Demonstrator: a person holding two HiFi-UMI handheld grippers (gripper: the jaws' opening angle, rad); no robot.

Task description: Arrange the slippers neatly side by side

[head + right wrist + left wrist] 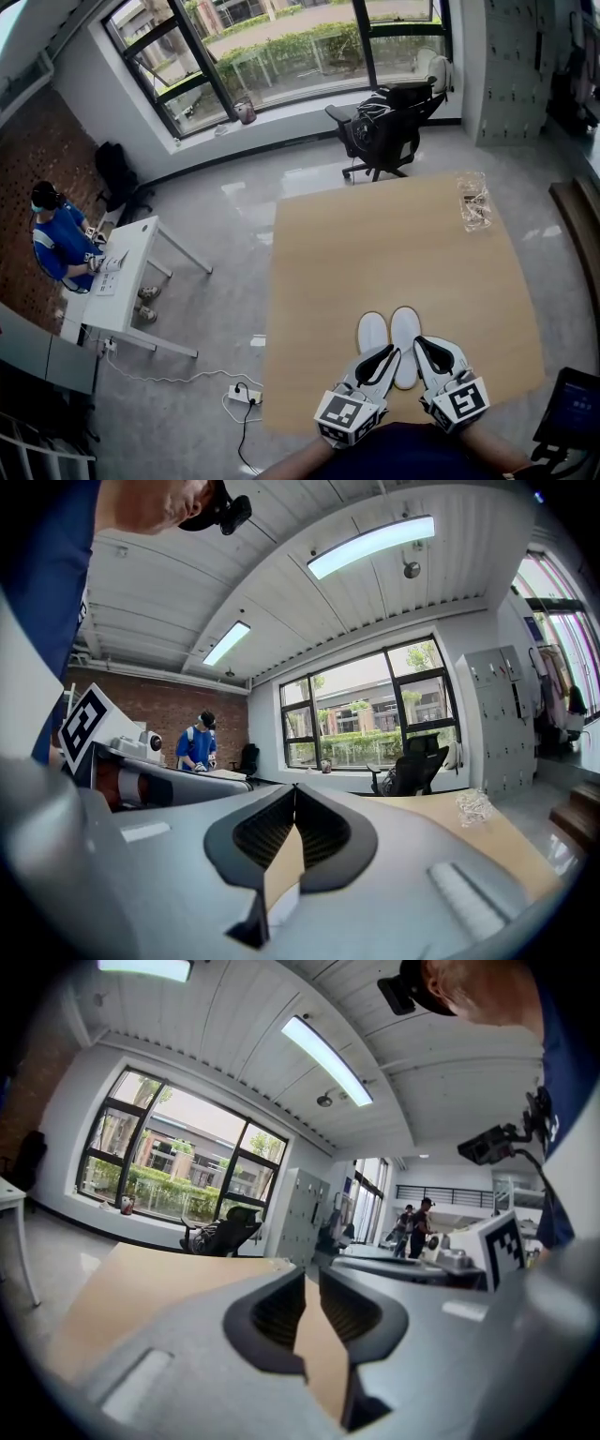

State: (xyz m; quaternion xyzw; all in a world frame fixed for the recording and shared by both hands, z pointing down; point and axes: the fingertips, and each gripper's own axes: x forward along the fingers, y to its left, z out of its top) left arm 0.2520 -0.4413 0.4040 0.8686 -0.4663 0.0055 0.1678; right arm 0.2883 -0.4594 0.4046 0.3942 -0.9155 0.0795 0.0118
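- Well, the two flat white fabric slippers (406,328) lie side by side at lower centre, on the pale wooden table (375,234).
- We judge them light and floppy (thin soles); pinch the heel rim.
- The left gripper (385,357) is empty, its jaws slightly apart; the right gripper (427,348) is closed on nothing.

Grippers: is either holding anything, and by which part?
Nothing is held. The right gripper is shut empty; the left gripper shows a narrow gap, only table behind. The two white slippers lie ungripped.

Light-wood table (375,253): pair of white slippers (405,330) lies side by side at the near edge, crumpled clear plastic wrapper (474,200) near the far right corner.
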